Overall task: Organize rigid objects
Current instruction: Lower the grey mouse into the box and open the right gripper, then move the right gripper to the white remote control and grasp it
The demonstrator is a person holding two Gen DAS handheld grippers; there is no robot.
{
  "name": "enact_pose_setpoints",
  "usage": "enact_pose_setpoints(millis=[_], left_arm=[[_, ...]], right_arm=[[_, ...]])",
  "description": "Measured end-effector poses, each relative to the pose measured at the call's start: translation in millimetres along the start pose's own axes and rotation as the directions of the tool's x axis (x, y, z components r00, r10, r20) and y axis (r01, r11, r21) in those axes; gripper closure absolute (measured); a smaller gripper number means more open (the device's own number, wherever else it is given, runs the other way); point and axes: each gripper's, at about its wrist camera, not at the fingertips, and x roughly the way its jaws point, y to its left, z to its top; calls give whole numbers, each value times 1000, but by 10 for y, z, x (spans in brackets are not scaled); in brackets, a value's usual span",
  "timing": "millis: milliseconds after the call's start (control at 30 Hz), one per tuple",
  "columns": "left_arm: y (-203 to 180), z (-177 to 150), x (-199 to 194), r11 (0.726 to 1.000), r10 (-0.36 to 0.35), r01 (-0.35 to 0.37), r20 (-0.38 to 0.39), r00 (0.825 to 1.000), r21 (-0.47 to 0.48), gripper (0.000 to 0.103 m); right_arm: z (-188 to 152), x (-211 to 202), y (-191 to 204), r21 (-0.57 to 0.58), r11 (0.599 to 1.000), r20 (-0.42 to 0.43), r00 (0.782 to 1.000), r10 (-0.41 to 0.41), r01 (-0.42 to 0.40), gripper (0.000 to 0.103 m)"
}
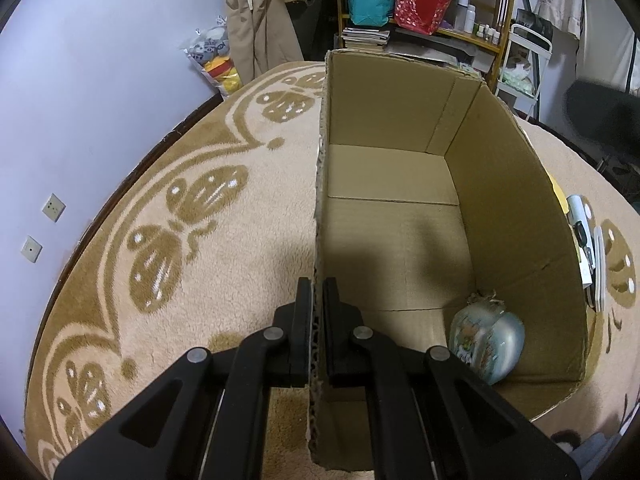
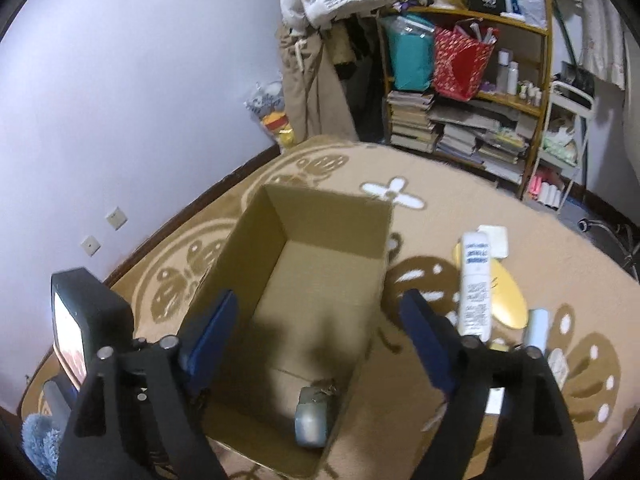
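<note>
Left gripper (image 1: 317, 292) clamped tight on left wall of cardboard box (image 1: 516, 208), corrugated edge pinched between black fingers (image 1: 304, 312). Box stands open on beige patterned rug (image 1: 200, 220). Glass ornament (image 1: 486, 346), pale blue-green, lies inside box on floor, near right corner, against right wall. Right gripper (image 2: 320, 320) above box, jaws spread wide, nothing between blue pads (image 2: 212, 332). White bottle (image 2: 475, 284), yellow disc (image 2: 506, 300) and other small items lie on rug right of box.
</note>
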Motion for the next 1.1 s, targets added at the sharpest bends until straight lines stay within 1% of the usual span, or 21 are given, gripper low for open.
enact_pose_setpoints(millis=[33,100,167,267,433,500,633,767,900,1067,1100], left_arm=[[-3,1,-1,1000,0,0,1,1000,1,98],[4,0,-2,1000,2,-2,1,1000,3,98],[9,3,-2,1000,1,-1,1,1000,2,98],[8,4,-4,1000,1,-1,0,1000,2,98],[10,4,-3,1000,2,-2,3,1000,4,98],[13,6,0,1000,3,-3,2,1000,4,97],[9,3,-12,1000,7,-7,1,1000,4,97],[6,1,-15,1000,7,-7,1,1000,4,97],[-5,-4,-20,1000,11,-11,1,1000,7,97],[-9,-7,-17,1000,19,-19,1,1000,11,96],[-11,-6,-17,1000,22,-22,1,1000,13,96]], right_arm=[[27,-34,-47,3,1000,8,1000,-9,9,9],[49,-69,-103,9,999,18,999,-33,33,3],[80,-105,-190,4,996,28,996,-86,86,0],[96,-149,-359,11,992,37,991,-127,127,0],[71,-169,-788,79,983,17,986,-167,165,0],[41,-176,-887,90,978,11,982,-190,189,0],[-42,-216,-1109,95,960,13,964,-264,262,0],[-151,-230,-1379,139,946,-9,956,-294,293,0],[-282,-219,-1678,207,930,-38,952,-302,304,0],[-424,-132,-1889,256,912,-81,947,-310,320,0],[-473,-98,-1946,273,909,-94,949,-301,316,0]])
